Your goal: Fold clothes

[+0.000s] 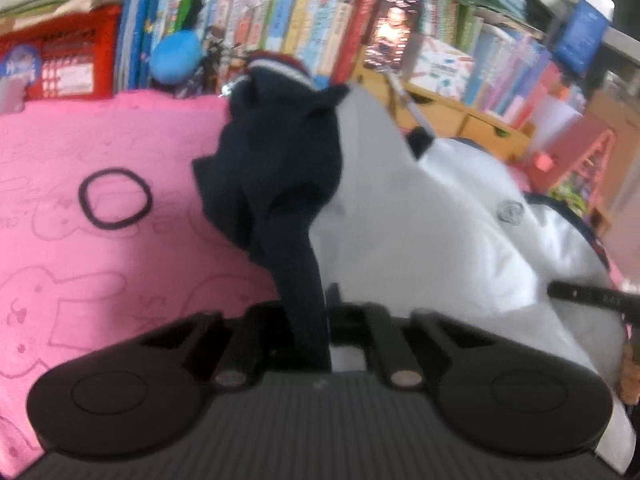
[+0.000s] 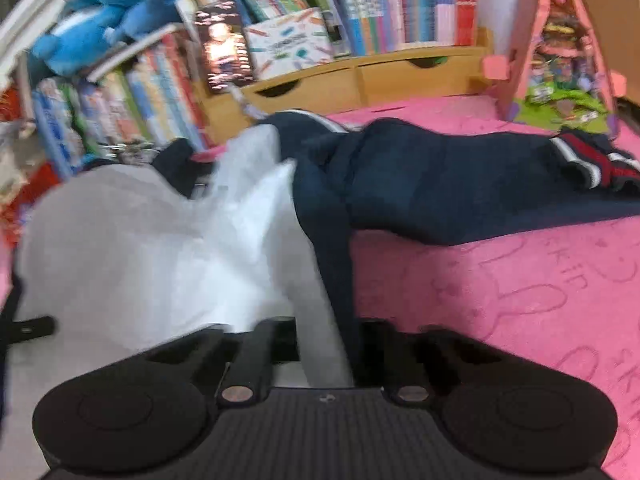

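Left gripper (image 1: 306, 344) clamps navy sleeve of garment (image 1: 280, 168), on pink blanket (image 1: 100, 272). Right gripper (image 2: 332, 356) pinches white-navy edge. Only left view: black hair tie (image 1: 116, 198) at 9 o'clock. Only right view: striped cuff (image 2: 596, 164) at 2 o'clock.

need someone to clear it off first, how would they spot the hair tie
Start at the pink blanket covering the surface, then look at its bare stretch beside the navy and white garment. The hair tie lies flat there, a thin black loop, the only small ring on the pink.
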Action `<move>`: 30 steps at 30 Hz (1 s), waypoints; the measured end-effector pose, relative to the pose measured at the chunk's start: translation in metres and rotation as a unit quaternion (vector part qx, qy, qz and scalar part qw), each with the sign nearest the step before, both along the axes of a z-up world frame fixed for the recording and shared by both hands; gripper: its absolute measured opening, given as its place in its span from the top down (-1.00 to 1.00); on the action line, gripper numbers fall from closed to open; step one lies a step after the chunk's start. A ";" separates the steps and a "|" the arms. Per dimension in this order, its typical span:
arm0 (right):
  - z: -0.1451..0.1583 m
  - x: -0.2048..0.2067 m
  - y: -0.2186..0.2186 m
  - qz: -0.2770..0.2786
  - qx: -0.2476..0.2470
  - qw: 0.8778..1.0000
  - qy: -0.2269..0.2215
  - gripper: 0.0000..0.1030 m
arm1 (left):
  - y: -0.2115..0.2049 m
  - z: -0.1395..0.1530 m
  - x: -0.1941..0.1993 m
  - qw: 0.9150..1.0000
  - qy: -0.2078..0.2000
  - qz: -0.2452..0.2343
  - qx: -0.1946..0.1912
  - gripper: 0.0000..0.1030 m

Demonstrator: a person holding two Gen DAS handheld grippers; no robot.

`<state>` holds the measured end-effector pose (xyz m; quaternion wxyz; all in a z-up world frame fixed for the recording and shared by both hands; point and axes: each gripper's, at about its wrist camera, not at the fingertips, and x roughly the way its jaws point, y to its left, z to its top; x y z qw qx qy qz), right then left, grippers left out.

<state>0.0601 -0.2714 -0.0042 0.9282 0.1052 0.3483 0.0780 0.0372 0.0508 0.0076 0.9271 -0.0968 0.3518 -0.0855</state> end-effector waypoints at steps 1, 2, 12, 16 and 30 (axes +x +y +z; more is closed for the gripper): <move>0.004 -0.007 0.000 0.007 0.006 1.000 -0.006 0.89 | -0.003 0.002 -0.004 1.000 -0.005 -0.009 0.010 0.92; 0.008 -0.014 0.001 0.010 0.004 1.000 -0.014 0.90 | -0.005 0.004 -0.009 1.000 -0.010 -0.021 0.019 0.92; 0.017 -0.082 -0.021 -0.012 -0.074 0.997 -0.021 0.89 | -0.013 -0.002 -0.065 0.996 -0.001 -0.082 0.027 0.89; 0.014 -0.097 -0.019 -0.008 -0.119 0.993 0.000 0.71 | -0.005 0.007 -0.084 0.996 -0.015 -0.085 0.016 0.82; 0.093 -0.035 0.100 0.202 0.027 0.974 -0.098 -0.80 | 0.005 0.006 -0.058 0.997 -0.035 -0.054 -0.038 0.41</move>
